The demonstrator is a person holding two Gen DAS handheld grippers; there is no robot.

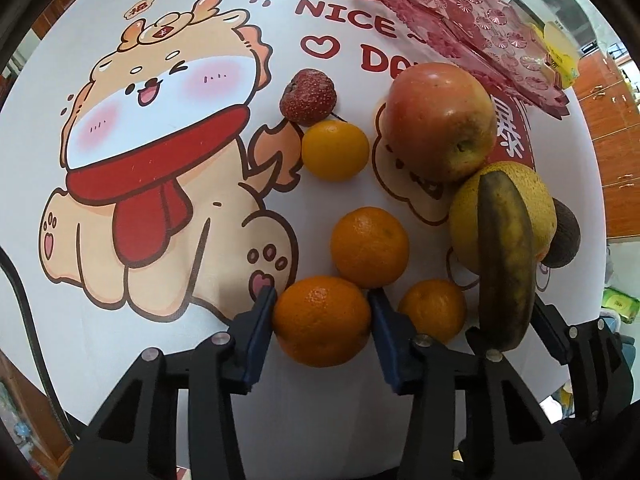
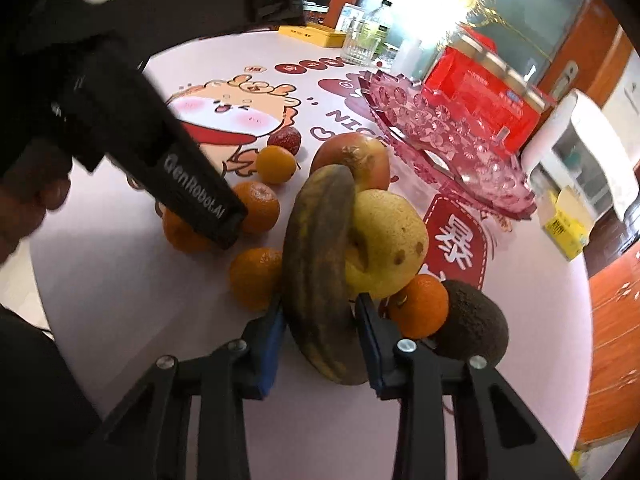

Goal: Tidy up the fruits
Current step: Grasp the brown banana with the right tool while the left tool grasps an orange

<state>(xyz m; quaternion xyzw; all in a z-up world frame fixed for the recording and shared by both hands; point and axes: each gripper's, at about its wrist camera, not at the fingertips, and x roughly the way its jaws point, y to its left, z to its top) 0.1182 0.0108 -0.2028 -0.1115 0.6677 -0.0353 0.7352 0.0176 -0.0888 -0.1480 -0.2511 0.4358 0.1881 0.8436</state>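
My left gripper [image 1: 322,296] is shut on an orange [image 1: 322,320] that sits on the table, a blue pad against each side. More oranges lie close by: one [image 1: 369,246] just beyond it and a smaller one [image 1: 432,309] to its right. My right gripper [image 2: 320,304] is shut on a browned banana [image 2: 320,276], which leans against a yellow pear [image 2: 384,240]. An apple [image 1: 438,120], a yellow-orange fruit [image 1: 335,150] and a small red fruit [image 1: 308,98] lie farther back. A dark avocado [image 2: 474,324] rests at the right beside another orange [image 2: 420,306].
A pink cut-glass fruit tray [image 2: 448,136] stands at the back right of the cartoon-printed tablecloth [image 1: 160,140]. Behind it are a red box [image 2: 484,92], a glass [image 2: 356,40], bottles and a yellow box [image 2: 564,224]. A person's hand [image 2: 24,208] holds the left gripper.
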